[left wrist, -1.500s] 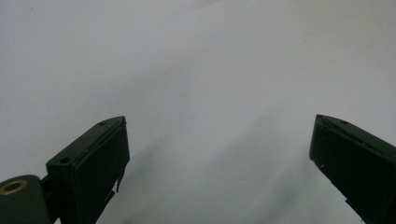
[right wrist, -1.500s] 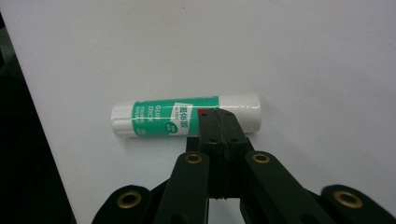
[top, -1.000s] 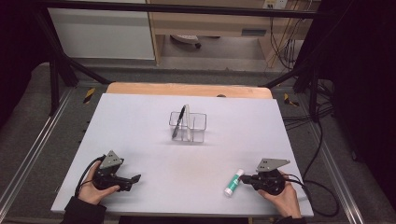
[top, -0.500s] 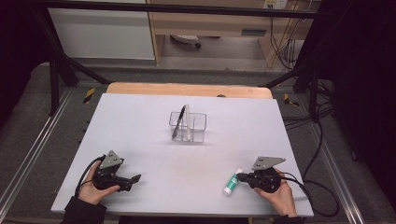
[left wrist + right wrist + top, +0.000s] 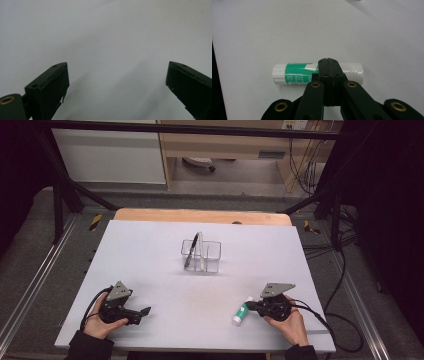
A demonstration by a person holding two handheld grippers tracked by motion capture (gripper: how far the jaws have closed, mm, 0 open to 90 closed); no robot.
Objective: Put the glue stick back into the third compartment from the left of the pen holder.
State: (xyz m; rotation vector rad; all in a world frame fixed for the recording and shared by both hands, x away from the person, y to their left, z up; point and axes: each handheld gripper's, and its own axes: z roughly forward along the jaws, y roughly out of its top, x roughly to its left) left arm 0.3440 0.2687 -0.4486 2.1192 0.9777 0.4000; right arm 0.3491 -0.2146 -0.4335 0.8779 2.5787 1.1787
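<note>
A: Where's the glue stick?
B: Lying on the white surface, just in front of the right gripper, whose fingers are pressed together, gripping nothing.
A: And the left gripper?
B: Fingers wide apart above bare surface.

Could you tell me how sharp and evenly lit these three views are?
High view: table bright, surroundings dark. Left gripper view: soft, faint shadows on the white surface. Right gripper view: glue stick sharp, right gripper slightly blurred.

small white print on the green glue stick label, too blurred to read
</note>
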